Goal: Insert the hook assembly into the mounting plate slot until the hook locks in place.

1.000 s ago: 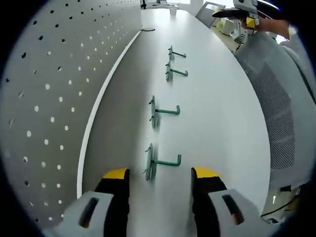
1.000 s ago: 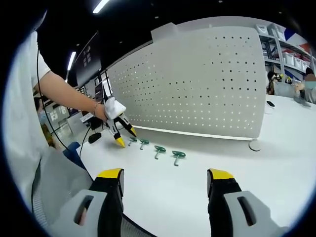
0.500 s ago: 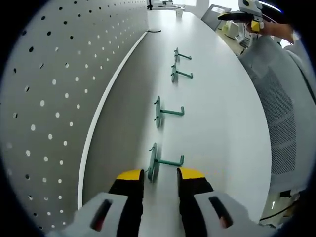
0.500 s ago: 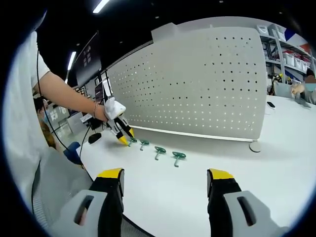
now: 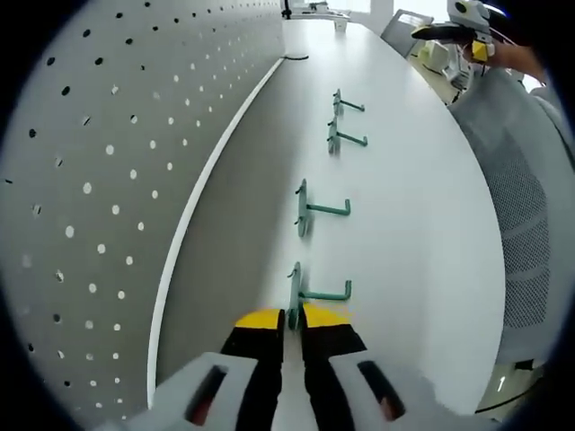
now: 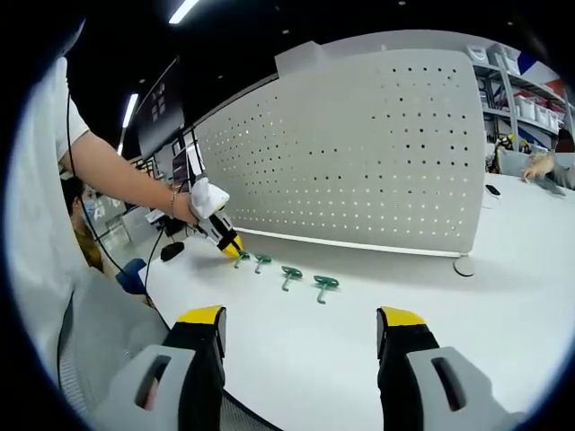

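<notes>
Four green hooks lined up on the white table, no readable writing anywhere.

Lower centre of the left gripper view, the left gripper (image 5: 293, 317) is pinched onto the nearest hook (image 5: 305, 294); three more hooks (image 5: 316, 208) recede toward the top, beside the pegboard (image 5: 99, 162). The right gripper (image 6: 301, 325) stands wide apart, holding nothing, at lower centre of its view.

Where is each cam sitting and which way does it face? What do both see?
Left gripper view: rides the left tool, low over the white table, looking along the pegboard; its jaws pinch the nearest green hook.
Right gripper view: rides the right tool, held back, facing the pegboard; the person's forearm shows.
Shared: four hooks, pegboard, table, left tool.
</notes>
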`<state>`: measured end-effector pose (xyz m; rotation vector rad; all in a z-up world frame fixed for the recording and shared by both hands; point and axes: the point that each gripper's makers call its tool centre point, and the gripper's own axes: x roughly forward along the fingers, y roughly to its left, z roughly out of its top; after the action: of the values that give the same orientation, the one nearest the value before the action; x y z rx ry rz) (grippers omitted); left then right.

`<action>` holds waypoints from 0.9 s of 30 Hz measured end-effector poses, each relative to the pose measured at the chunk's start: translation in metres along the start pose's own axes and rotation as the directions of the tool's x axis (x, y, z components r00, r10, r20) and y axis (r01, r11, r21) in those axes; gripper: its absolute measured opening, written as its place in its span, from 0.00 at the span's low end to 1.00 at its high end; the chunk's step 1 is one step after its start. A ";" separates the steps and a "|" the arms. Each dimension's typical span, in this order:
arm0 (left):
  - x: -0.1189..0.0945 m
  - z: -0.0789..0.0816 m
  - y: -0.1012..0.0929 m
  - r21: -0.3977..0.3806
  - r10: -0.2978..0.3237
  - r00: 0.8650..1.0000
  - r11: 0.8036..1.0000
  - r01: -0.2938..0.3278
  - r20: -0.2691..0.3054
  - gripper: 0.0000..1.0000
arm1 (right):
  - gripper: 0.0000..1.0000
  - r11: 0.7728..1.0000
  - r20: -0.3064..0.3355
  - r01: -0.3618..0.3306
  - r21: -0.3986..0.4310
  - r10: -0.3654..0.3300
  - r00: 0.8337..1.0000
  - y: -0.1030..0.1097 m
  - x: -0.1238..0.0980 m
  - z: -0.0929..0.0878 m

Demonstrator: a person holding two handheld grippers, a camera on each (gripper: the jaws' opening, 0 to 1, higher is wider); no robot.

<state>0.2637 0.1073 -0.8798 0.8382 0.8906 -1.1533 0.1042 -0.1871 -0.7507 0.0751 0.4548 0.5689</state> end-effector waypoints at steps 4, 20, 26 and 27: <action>-0.001 0.000 0.001 0.001 0.004 1.000 1.000 -0.004 -0.002 0.05 | 0.66 1.000 0.006 0.003 0.009 -0.003 1.000 -0.001 -0.001 0.001; 0.000 0.000 0.001 0.004 0.018 1.000 1.000 -0.018 -0.008 0.04 | 0.65 1.000 0.009 0.005 0.010 -0.005 1.000 -0.002 -0.001 0.001; -0.002 0.000 0.002 0.002 0.037 0.999 0.999 -0.037 0.012 0.03 | 0.65 1.000 0.010 0.007 0.007 -0.007 1.000 -0.003 -0.002 0.002; -0.002 0.000 0.001 0.005 0.035 0.999 0.999 -0.035 0.014 0.03 | 0.65 1.000 0.013 0.004 0.006 -0.004 1.000 -0.003 -0.002 0.003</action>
<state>0.2640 0.1086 -0.8781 0.8463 0.8585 -1.1302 0.1054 -0.1902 -0.7477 0.0840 0.4436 0.5628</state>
